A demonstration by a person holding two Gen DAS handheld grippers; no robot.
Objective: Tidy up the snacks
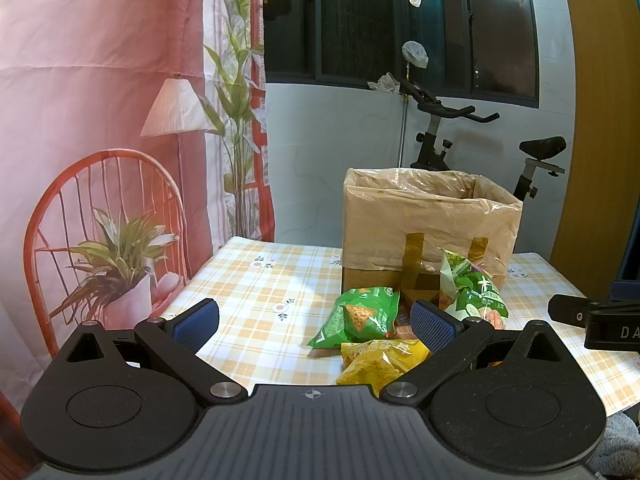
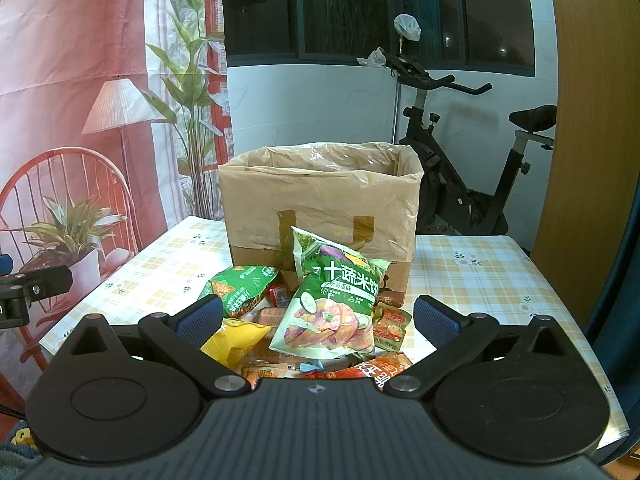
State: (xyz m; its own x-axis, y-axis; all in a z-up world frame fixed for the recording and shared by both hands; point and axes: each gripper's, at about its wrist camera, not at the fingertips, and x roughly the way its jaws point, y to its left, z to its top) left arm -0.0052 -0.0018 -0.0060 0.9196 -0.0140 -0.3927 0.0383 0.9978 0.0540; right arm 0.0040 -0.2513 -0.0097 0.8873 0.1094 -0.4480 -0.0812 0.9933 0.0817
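Right now I hover both claws, left and right, spread and empty; next, grab the rice-cracker bag for the box.

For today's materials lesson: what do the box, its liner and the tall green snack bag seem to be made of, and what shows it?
Box: brown cardboard, matte, probably; flat stiff bare wall below the liner.
Liner: thin translucent plastic film, likely; it wrinkles, shines, and the tape strips show through.
Tall green snack bag: glossy printed plastic or foil laminate; crimped top edge, puffed creased body.
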